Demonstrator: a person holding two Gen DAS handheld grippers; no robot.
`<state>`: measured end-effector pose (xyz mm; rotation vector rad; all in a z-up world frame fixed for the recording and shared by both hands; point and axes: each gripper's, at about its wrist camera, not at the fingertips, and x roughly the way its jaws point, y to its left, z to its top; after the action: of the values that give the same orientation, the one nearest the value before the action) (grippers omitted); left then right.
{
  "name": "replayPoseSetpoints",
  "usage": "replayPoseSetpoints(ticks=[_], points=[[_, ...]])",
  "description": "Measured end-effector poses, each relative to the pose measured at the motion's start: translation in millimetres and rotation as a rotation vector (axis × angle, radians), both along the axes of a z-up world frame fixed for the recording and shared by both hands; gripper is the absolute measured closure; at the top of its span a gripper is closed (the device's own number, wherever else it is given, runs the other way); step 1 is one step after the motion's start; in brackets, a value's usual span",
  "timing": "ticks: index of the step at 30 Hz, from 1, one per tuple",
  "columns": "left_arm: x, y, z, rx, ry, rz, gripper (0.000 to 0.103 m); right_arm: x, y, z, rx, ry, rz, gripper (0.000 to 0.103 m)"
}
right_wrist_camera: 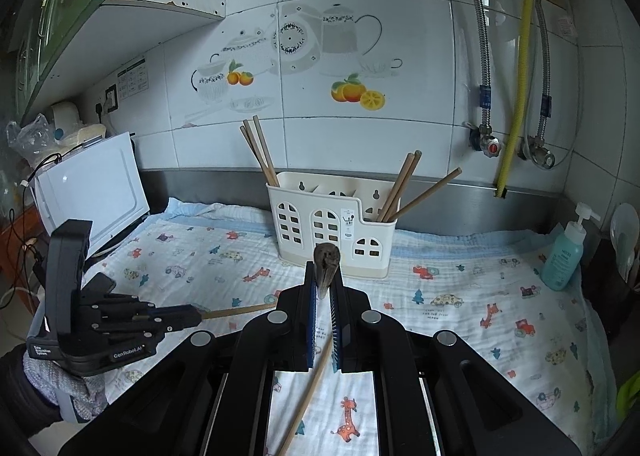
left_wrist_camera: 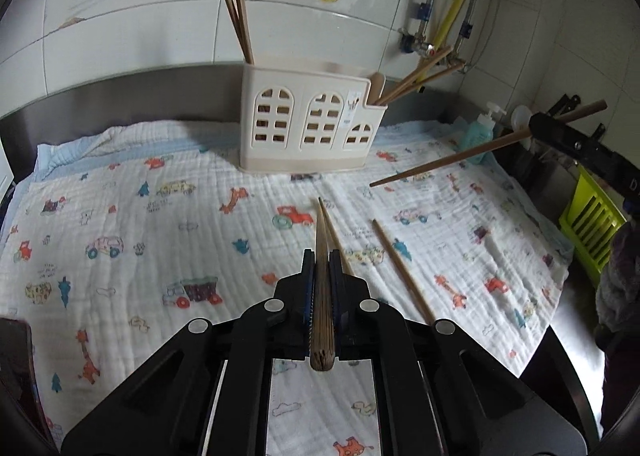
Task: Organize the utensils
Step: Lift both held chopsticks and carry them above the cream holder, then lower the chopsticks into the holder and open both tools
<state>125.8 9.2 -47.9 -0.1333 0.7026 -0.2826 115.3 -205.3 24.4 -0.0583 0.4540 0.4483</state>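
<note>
A cream utensil holder (left_wrist_camera: 308,123) (right_wrist_camera: 332,228) with arched cut-outs stands at the back of the printed cloth; wooden chopsticks lean out of its left end (left_wrist_camera: 240,15) and right end (left_wrist_camera: 416,75). My left gripper (left_wrist_camera: 323,256) is shut on a wooden chopstick (left_wrist_camera: 322,276) that points forward, low over the cloth. My right gripper (right_wrist_camera: 325,276) is shut on another chopstick (right_wrist_camera: 326,260), seen end-on; in the left wrist view this chopstick (left_wrist_camera: 452,159) hangs in the air at the right. Two loose chopsticks (left_wrist_camera: 400,268) (left_wrist_camera: 336,236) lie on the cloth.
A teal soap bottle (right_wrist_camera: 566,256) stands at the right edge beside a white spoon (right_wrist_camera: 624,232). A white appliance (right_wrist_camera: 92,183) sits at the left. A green rack (left_wrist_camera: 588,219) is off the right side. Pipes and a valve (right_wrist_camera: 492,143) run along the tiled wall.
</note>
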Motion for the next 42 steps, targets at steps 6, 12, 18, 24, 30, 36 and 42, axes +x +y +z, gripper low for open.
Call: replayPoseSetpoints(ticks=[6,12,18,24,30,36,42], points=[[10.7,1.5,17.2,-0.006,-0.028,-0.009,0.097,8.5,4.2,13.2,-0.004,-0.02,0.009,0.097],[21.2,1.1,45.2,0.016,-0.074,-0.034,0.097,25.8,-2.0,38.3,-0.02,-0.042,-0.008,0.097],[39.0,0.7,72.9,0.034,-0.109,-0.054,0.097,52.9,-10.2,75.1,-0.047,-0.052,-0.027,0.097],[54.0,-3.8,100.6,0.058,-0.15,-0.065,0.097,93.6,-5.4,87.0,-0.087,0.001,-0.031,0.097],[68.6,-2.9,144.9,0.069,-0.244,-0.048,0.097,131.5,8.6,74.8,-0.137,0.087,-0.013,0.097],[98.3,-2.1,185.2,0.086,-0.327,-0.006,0.097,156.5,20.0,56.2,-0.169,0.143,-0.006,0.097],[133.7,6.0,206.4,0.07,-0.38,0.07,0.097,168.0,25.1,41.6,-0.192,0.171,0.0,0.097]])
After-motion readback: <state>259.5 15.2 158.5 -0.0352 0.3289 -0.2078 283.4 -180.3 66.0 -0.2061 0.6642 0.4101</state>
